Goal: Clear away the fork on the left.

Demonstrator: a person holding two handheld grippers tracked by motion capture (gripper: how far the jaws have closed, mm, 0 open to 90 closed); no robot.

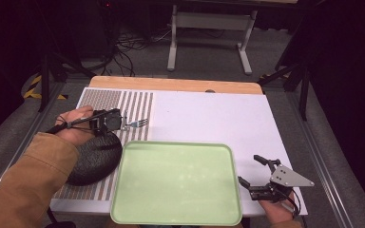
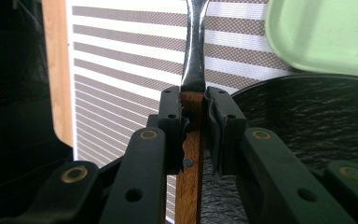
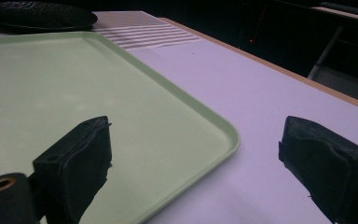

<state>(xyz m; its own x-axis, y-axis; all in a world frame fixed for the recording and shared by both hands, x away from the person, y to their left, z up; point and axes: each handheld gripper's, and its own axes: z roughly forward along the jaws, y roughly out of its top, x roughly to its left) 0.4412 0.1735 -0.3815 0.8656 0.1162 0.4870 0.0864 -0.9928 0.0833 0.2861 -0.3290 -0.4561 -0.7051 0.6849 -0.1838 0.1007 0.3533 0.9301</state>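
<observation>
One fork point(image 1: 134, 124): clamped in left tongs point(image 1: 115, 121), tines pointing right toward tray point(image 1: 176, 216), frame centre.
Right tongs point(image 1: 253, 170): apart, empty, lower right.

Wooden table point(image 1: 171, 84) carries white board point(image 1: 209, 116); on board lie striped mat point(image 1: 133, 102), green tray point(image 1: 176, 183); black plate point(image 1: 95, 161) on mat.

Fork point(image 2: 194, 51) tines beyond frame edge

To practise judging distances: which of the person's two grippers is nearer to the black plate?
Left. The left gripper, shut on a fork, hangs just past the black plate's far rim. The right gripper sits open on the other side of the green tray.
</observation>
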